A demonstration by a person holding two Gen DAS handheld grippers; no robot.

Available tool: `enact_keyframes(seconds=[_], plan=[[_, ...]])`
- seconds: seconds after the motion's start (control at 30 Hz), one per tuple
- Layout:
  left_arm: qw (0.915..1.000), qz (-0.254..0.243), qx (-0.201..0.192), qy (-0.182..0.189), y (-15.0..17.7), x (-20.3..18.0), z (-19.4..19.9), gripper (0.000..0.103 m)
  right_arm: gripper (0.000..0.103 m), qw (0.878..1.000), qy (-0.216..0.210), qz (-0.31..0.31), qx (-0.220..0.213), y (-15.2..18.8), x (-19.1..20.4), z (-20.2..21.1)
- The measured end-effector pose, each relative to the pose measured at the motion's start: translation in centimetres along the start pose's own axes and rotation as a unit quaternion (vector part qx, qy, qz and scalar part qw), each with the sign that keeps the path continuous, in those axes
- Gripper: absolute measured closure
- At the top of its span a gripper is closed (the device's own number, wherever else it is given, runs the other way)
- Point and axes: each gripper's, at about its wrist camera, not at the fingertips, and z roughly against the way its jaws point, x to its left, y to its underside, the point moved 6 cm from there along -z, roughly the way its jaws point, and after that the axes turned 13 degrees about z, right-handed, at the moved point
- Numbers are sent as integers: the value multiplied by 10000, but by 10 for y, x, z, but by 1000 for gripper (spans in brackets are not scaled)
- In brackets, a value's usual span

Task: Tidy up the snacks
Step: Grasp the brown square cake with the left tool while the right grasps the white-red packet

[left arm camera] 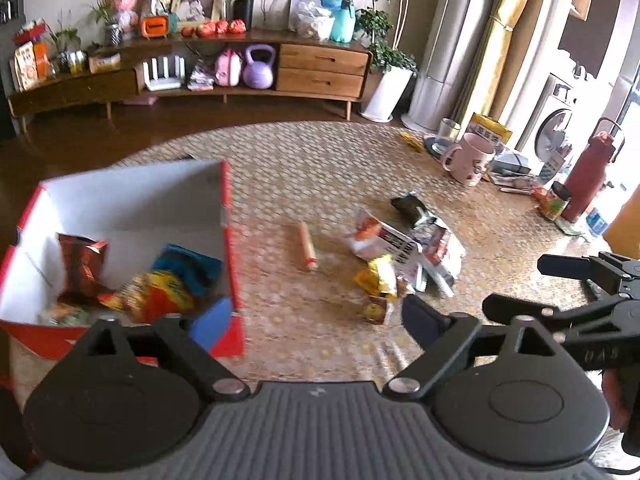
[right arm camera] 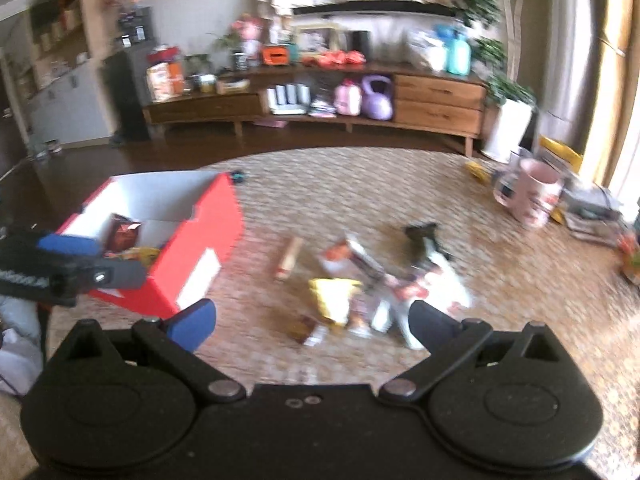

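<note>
Far left, the red box (left arm camera: 230, 240) sits on the table (left arm camera: 320, 168), packets already heaped inside. The left gripper (left arm camera: 316, 312) hangs at the box's near right corner, fingers spread wide, nothing between them; its blue pad (left arm camera: 210, 322) overlaps that corner in its own view.

Move right: a sausage stick (left arm camera: 307, 246) lies alone on the table, long axis running away from the fingers and leaning a little left, between box and pile. Both grippers are near it.

Right again, the snack pile (left arm camera: 400, 256), loose packets in a heap, a yellow packet (left arm camera: 378, 276) at the near edge. The right gripper (right arm camera: 316, 320) points straight at it, fingers spread, empty, the yellow packet (right arm camera: 334, 298) just ahead between the tips. I'd judge the right hand the better placed for the pile.

Far right, a pink mug (left arm camera: 468, 158), well clear.
</note>
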Motion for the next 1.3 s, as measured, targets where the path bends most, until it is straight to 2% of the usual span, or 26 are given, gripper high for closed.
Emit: enact_keyframes(seconds=[0.03,0.3,0.63,1.1,1.3], plan=[[10000,3,-17,47,3,-4,-5,1,0,10000,56,-54,33,4,-8,-1],[9996,-290,-59,3,20,-35,-47,0,0,9972,515,-488,240,22,-63,-21],[9992,-347,101,-192,39,-54,-102,1,0,9851,905,-1339,583,29,-118,-71],[9978,-431,339,-362,50,-56,-156,1,2,9676,1114,-2025,1015,33,-134,-145],[9970,-572,364,-360,53,-58,-169,1,8,9615,1105,-2243,1141,34,-135,-163]])
